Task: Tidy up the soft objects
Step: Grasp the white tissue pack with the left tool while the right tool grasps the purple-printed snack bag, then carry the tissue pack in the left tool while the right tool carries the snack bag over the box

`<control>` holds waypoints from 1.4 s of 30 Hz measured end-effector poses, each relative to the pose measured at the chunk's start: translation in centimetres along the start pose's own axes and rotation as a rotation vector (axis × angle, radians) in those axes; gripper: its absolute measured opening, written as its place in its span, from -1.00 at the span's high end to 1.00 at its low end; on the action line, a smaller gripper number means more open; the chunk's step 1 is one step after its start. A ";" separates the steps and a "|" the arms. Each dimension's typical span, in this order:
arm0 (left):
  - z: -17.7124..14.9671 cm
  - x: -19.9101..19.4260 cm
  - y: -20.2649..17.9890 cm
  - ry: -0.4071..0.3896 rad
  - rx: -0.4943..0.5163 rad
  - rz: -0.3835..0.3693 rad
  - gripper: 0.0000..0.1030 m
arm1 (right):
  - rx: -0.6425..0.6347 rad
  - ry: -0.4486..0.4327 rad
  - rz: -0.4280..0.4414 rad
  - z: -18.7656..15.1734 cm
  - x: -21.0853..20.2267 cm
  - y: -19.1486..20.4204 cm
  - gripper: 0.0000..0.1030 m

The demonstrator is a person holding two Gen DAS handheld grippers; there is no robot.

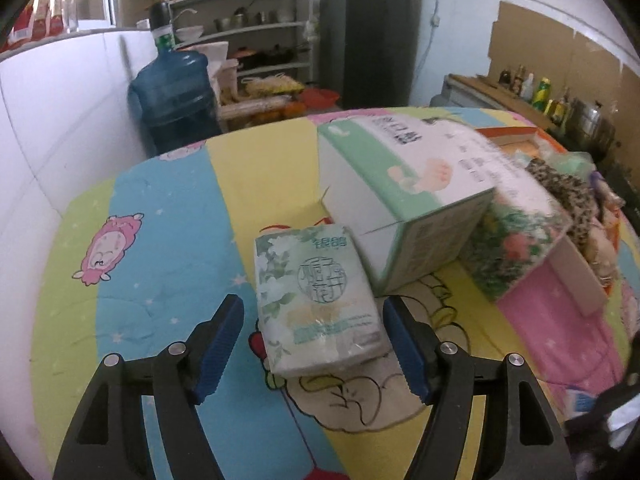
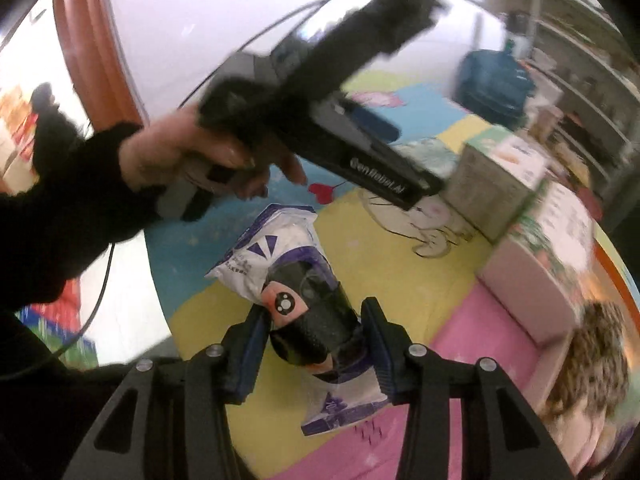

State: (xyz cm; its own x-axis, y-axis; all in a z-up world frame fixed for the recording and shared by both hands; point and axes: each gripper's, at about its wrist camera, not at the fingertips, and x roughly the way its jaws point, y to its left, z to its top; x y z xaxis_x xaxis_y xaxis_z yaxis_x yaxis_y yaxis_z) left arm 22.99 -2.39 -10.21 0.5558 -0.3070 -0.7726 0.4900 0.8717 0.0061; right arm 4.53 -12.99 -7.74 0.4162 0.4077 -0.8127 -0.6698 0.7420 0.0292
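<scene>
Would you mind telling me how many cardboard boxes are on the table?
2: a green-and-white box just beyond the tissue pack, and a floral box touching its right side. More may be hidden further right.

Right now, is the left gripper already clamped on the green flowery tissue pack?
No. The left gripper stands open, its blue pads on either side of the tissue pack with gaps showing, and the pack lies on the cartoon blanket.
</scene>
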 end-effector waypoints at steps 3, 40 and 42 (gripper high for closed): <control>0.0 0.6 0.5 0.022 -0.056 -0.025 -0.43 | 0.060 -0.039 -0.028 -0.7 -1.4 -0.2 0.09; -1.8 -13.5 -6.3 -0.306 -0.120 -0.016 0.00 | 0.319 -0.310 -0.282 -2.8 -8.0 -4.0 0.09; -1.4 -13.5 -7.4 -0.310 -0.114 -0.041 0.00 | 0.338 -0.320 -0.305 -3.4 -8.8 -4.7 0.09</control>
State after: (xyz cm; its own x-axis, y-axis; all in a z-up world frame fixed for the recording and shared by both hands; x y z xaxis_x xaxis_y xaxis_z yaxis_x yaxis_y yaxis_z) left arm 10.89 -4.19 -0.74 0.7238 -0.4287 -0.5407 0.4475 0.8881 -0.1050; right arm 1.95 -21.86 -2.70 0.7615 0.2497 -0.5981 -0.2771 0.9596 0.0478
